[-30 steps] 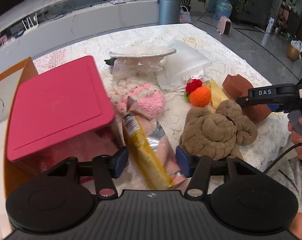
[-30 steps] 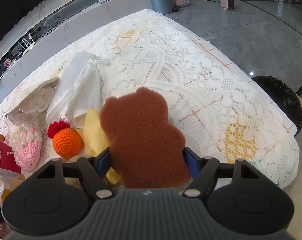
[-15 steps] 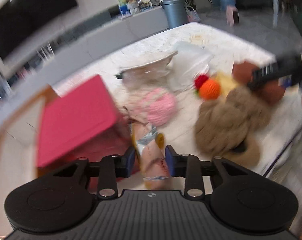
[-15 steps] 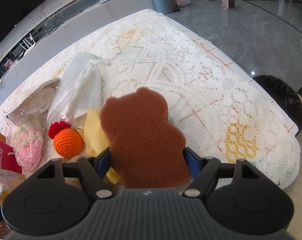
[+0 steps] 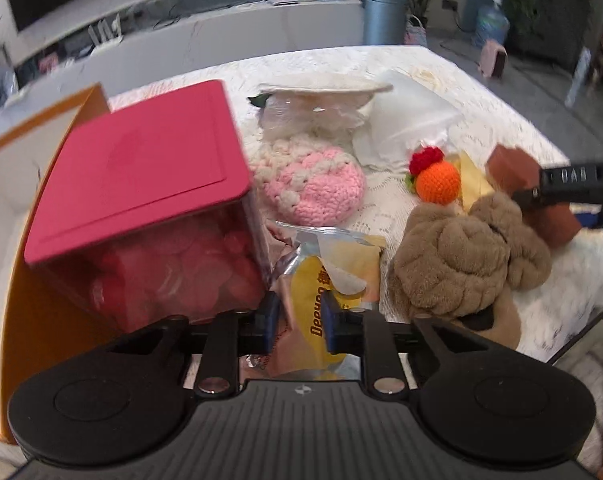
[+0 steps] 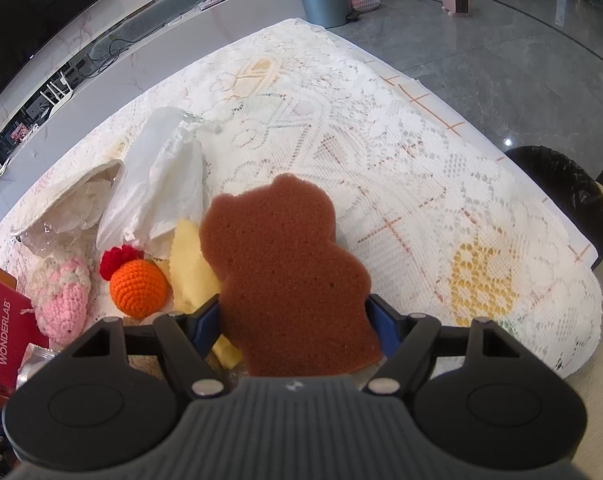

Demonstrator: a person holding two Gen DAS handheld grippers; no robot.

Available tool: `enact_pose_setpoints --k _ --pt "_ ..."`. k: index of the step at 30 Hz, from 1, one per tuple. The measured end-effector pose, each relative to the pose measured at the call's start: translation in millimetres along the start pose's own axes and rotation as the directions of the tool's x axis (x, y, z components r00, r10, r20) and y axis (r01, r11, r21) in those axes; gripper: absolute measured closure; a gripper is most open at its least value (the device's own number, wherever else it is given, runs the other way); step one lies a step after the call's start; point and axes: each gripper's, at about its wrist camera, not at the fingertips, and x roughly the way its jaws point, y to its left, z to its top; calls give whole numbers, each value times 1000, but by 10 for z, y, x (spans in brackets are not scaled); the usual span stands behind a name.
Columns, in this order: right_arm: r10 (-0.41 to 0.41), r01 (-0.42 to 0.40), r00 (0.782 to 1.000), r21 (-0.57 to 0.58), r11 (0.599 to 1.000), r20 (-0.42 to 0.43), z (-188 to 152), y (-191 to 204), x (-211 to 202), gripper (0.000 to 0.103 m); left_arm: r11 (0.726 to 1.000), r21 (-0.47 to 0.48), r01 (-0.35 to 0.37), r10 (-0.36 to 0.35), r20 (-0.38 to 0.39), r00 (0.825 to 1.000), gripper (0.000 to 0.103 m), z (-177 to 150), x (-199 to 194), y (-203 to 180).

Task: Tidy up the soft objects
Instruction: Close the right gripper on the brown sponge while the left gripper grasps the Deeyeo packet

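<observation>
Left gripper [image 5: 297, 322] pinching snack bag [image 5: 333, 280], just squeezed in, squashed between red box [image 5: 141, 184] and brown plush [image 5: 457, 256]. Right gripper [image 6: 297, 328] hugging bear sponge [image 6: 289, 276] over tablecloth [image 6: 381, 152], same as before.

bear-shaped brown sponge [image 6: 289, 276] upright, yellow-foil snack packet [image 5: 321, 300] crumpled beside a fuzzy tan plush [image 5: 461, 264].

Lace-covered table [image 6: 381, 152] bears crocheted orange [image 6: 139, 288] and plush bear [image 5: 457, 264].
</observation>
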Motion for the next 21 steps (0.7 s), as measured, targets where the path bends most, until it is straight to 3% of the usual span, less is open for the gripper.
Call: enact_pose_setpoints --k 1,3,7,12,15,17,18,19,21 --pt "0 0 1000 -1 1000 1 -3 -2 -4 30 1000 -13 4 -4 9 1000 94 1 -24 23" --pt "14 -14 1000 7 1000 1 -6 -19 -14 31 999 -33 27 -25 41 999 99 4 -107 53" --pt "23 -23 1000 22 999 0 -10 -44 -26 33 993 -79 84 -77 84 994 103 25 -209 118" --pt "17 -17 1000 20 1000 -3 -18 -35 -36 33 992 -18 123 -121 82 989 103 69 -219 94" --pt "28 -28 1000 38 999 -4 -12 -70 -40 33 999 11 31 -32 93 995 88 -4 -172 59" --pt "33 -33 999 42 999 -5 -9 -83 -38 33 997 43 -72 67 110 992 60 -78 -191 34" --pt "34 -34 999 42 999 -5 -9 -84 -37 33 993 67 -95 87 119 989 35 -131 -206 25" --pt "35 -34 999 42 999 -6 -9 -82 -36 33 992 93 -89 77 126 989 22 -183 -209 18" --pt "34 -34 999 39 999 -7 -5 -74 -31 33 989 146 -29 12 118 993 21 -259 -158 3"
